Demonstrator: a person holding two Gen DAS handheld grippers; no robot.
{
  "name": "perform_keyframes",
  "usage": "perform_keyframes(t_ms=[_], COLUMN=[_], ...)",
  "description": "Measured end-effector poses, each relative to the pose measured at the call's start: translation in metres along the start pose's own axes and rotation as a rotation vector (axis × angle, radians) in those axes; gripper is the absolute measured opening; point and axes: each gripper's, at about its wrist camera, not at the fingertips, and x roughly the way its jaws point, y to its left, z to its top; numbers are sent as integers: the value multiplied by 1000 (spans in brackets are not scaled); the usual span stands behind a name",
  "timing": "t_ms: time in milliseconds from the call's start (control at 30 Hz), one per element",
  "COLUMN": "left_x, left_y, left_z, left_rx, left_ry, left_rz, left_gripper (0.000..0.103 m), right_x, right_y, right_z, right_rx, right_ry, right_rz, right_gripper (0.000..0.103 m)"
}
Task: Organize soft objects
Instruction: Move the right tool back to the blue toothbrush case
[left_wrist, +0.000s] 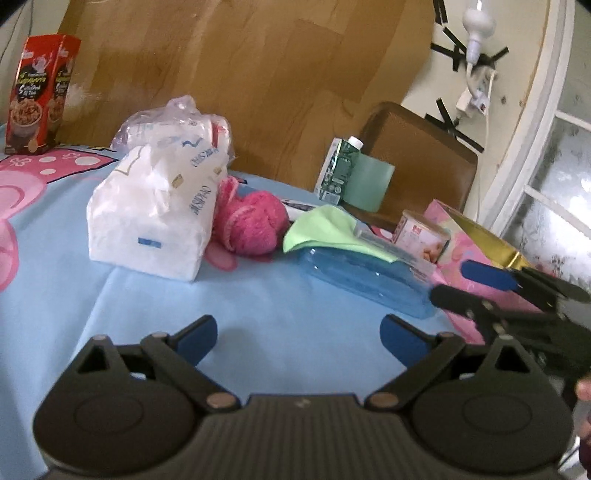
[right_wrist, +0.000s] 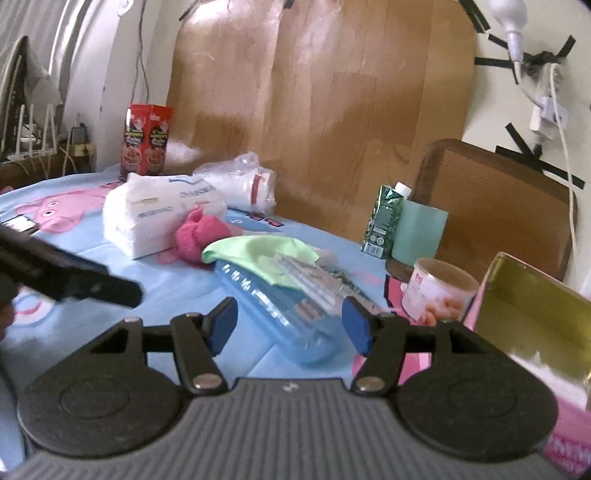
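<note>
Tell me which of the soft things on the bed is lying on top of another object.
The light green cloth: it is draped over the clear blue plastic case. The pink knitted bundle and the white tissue pack rest directly on the blue sheet.

Pink box (right_wrist: 565, 424) cropped (right edge), carton print (left_wrist: 31, 99) blurred

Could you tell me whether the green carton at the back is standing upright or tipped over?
Upright. The green carton stands on its base with its white cap at the top, beside a pale green roll.
</note>
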Motion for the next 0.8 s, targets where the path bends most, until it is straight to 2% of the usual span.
perform_keyframes(t_ms=[133,267,333,467,567,600,633,667,700,733,800], left_x=[3,4,4,4,4,4,4,4,4,4,4], left_y=[5,3,3,5,6,6,6,6,6,6,6], left_z=[0,0,-1,0,0,0,0,0,0,0,-1], left_rx=[-32,-21,-16,-26,-36,-38,-39,-39,-40,-39,-39], left_ry=[13,14,15,16,14,14,14,14,14,14,14], left_rz=[-5,0,0,-20,-29,-30,-31,-31,-31,-31,-31], left_gripper=[99,99,100,102,102,102,102,102,102,102,102], right_x=[23,48,59,68,64,64,60,56,52,48,41], right_y=[-16,-34,-41,-52,-55,-56,-55,-53,-49,-44,-35], right_z=[14,19,16,9,7,8,9,11,13,14,13], right_rx=[68,187,250,362,411,424,424,407,379,349,289], right_ry=[36,104,140,167,165,162,151,139,128,120,102], right_rz=[9,23,35,105,183,199,196,186,167,153,132], right_gripper=[70,75,91,89,66,55,41,35,24,19,18])
